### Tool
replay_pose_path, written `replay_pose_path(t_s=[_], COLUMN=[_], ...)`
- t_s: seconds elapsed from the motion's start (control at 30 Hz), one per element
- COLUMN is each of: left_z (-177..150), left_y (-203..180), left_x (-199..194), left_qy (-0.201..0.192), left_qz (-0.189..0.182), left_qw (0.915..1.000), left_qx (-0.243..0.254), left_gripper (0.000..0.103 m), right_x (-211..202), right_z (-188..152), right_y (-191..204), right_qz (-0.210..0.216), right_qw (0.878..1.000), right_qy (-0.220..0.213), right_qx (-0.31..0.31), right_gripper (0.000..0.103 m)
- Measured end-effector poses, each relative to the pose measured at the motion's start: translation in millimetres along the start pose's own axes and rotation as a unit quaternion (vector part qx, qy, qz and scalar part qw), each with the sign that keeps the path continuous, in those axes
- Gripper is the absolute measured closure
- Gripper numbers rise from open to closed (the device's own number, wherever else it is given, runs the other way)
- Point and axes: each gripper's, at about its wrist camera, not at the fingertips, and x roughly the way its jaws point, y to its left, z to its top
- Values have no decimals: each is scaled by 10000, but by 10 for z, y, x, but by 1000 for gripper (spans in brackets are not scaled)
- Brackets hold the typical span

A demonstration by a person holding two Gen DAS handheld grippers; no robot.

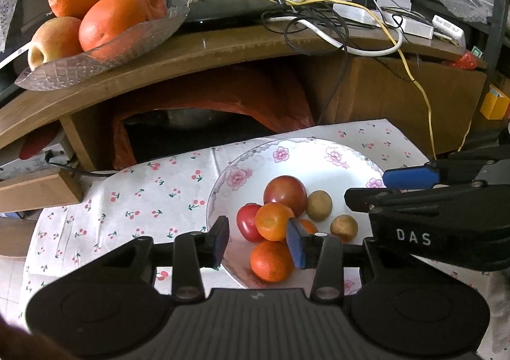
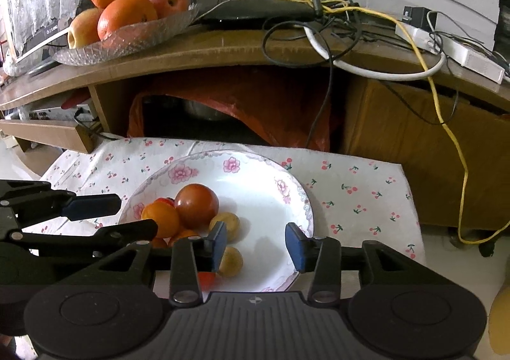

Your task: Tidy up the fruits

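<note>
Your left gripper [image 1: 258, 240] and right gripper [image 2: 256, 245]: both spread, empty, above glossy floral plate [image 2: 255, 175] of round fruits [image 1: 285, 192].

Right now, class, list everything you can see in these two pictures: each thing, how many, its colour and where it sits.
Plate: one, white with pink flowers, on the cloth.
Small fruits on the plate: about eight; orange, red and yellow-brown.
Cloth: one, white with cherries, under the plate.
Glass dish: one, clear, on the wooden shelf.
Large fruits in the dish: four; two orange, two reddish-yellow.
Cables: several; yellow, white, black; on the shelf.
Left tool: open, above the plate.
Right tool: open, above the plate.
</note>
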Motion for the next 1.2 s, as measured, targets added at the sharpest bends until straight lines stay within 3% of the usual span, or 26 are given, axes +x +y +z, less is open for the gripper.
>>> replay_pose_path(t_s=[0.47,0.67,0.83,1.2], left_z=[20,-98,-227,-506], left_y=[226,257,247,149], left_x=[-196,-310,-446,-747], left_qy=[-100,-62,-65,-61], left_qz=[101,316,465,692], left_qw=[9990,9986,9977,9966], left_qx=[-417,-419,-481,-443], left_gripper=[46,35,18,0], right_x=[-238,-392,-570,-927], right_z=[-39,-112,-236,-542], right_y=[-15,62,133,255], right_qz=[-15,-15,-5,-28], right_qw=[9999,9999,9999,9996], right_qy=[-104,-58,-21,4], right_qx=[120,110,152,290], right_gripper=[58,57,54,52])
